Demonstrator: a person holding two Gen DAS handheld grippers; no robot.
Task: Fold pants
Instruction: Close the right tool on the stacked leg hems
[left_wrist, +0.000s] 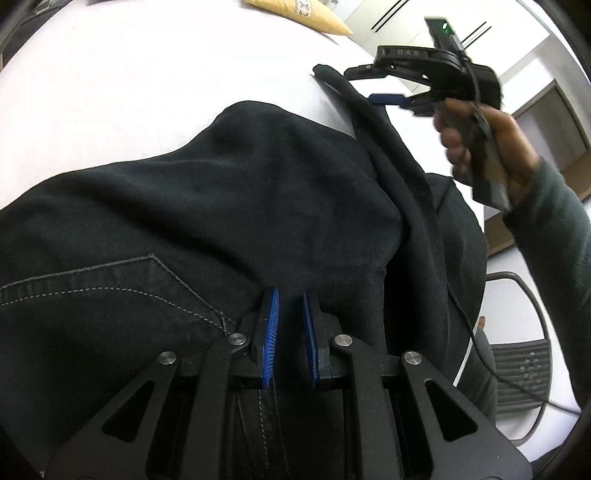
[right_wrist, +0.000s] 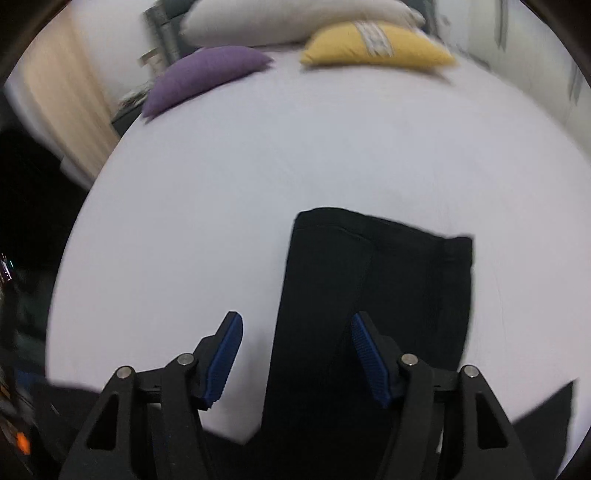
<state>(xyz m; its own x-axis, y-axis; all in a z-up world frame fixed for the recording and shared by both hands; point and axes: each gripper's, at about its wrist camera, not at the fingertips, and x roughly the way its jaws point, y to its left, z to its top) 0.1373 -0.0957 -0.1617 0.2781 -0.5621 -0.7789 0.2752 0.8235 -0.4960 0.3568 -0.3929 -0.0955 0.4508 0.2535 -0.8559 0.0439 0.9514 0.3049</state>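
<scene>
Black pants (left_wrist: 221, 192) lie bunched on a white bed (left_wrist: 147, 92), a stitched pocket at the left. My left gripper (left_wrist: 290, 306) is shut on a fold of the fabric, its blue pads close together. One pant leg (right_wrist: 369, 280) stretches flat away from me in the right wrist view, its hem end squared off. My right gripper (right_wrist: 295, 321) hovers open above that leg, with nothing between its pads. In the left wrist view the right gripper (left_wrist: 360, 84) is at the upper right, jaws apart just beside the leg's far end, held by a person's hand (left_wrist: 476, 147).
A purple pillow (right_wrist: 207, 77), a yellow pillow (right_wrist: 376, 44) and a white pillow (right_wrist: 295, 18) lie at the head of the bed (right_wrist: 258, 166). A chair (left_wrist: 524, 369) stands off the bed's right side. A cable hangs from the right gripper.
</scene>
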